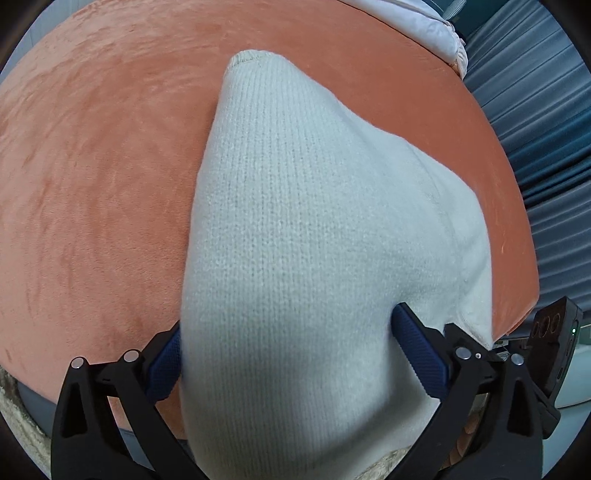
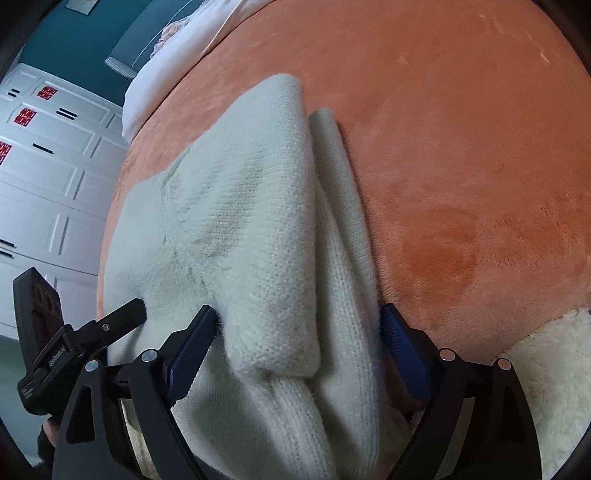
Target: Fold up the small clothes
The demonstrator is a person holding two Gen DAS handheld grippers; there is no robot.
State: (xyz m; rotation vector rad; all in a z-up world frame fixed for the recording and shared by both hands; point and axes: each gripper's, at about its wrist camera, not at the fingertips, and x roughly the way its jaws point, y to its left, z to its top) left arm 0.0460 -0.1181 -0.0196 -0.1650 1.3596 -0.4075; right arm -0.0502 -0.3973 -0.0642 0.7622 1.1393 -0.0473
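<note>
Left gripper: I see its 2 blue-padded fingers spread wide, with a pale knitted sweater bulging up between them. The knit touches both pads, but I cannot tell whether it is clamped or only draped across the spread jaws.

Right gripper: same condition. Its 2 blue pads stand wide apart, and the sweater fills the gap in thick folds. Grip cannot be confirmed from my feed.

Garment position: the sweater lies on an orange plush blanket and runs from both grippers away toward the far side. In the left wrist view it narrows to a ribbed end at the top. In the right wrist view 1 folded layer sits on top, with a narrow strip beside it on the right.

Surface: the blanket has short velvety pile with brushed marks and 1 darker patch near the right gripper. A cream fleece piece touches its near edge.

Room: white bedding lies at the far end of the blanket. Blue-grey pleated curtains hang beyond the blanket's edge. White panelled cabinet doors carry red markings, against a teal wall.
</note>
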